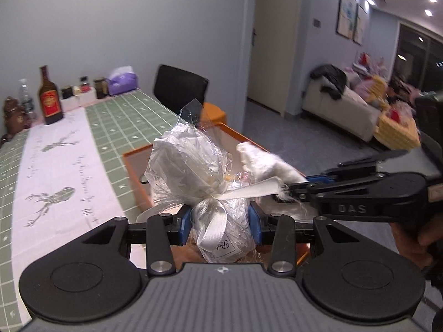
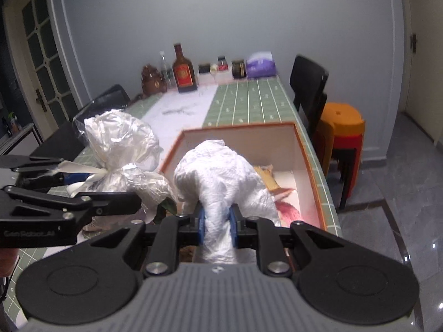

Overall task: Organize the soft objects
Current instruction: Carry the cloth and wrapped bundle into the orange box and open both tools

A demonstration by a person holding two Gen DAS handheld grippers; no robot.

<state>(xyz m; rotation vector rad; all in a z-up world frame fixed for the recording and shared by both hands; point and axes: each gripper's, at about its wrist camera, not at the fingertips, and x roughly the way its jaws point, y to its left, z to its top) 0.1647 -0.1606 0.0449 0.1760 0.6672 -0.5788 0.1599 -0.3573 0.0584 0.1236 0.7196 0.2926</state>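
Cellophane-wrapped bundle [image 1: 191,163] w/ white ribbon [image 1: 218,221]: held up over near edge of orange-rimmed box [image 2: 304,149], clamped at its tied neck in left tool [image 1: 221,228], blue pads about half open, pressing wrap both sides. White fluffy cloth [image 2: 218,171]: pinched in right tool [image 2: 217,228], jaws nearly closed on the fabric, cloth hanging above the box opening. The two items sit just beside each other; ribbon tail reaches twd right tool tips in left cam.

Box sits on table [image 2: 249,102], green grid cloth w/ white runner [image 1: 55,149]. Inside box: pinkish + tan soft stuff, can't ID.

Far end of table: brown bottle [image 2: 184,69], jars, purple pack [image 2: 261,65]. Black chair [image 2: 308,83], stacked orange/red stools [image 2: 342,130] at table side. Grey wall, sofa [image 1: 340,105] w/ clutter across room.
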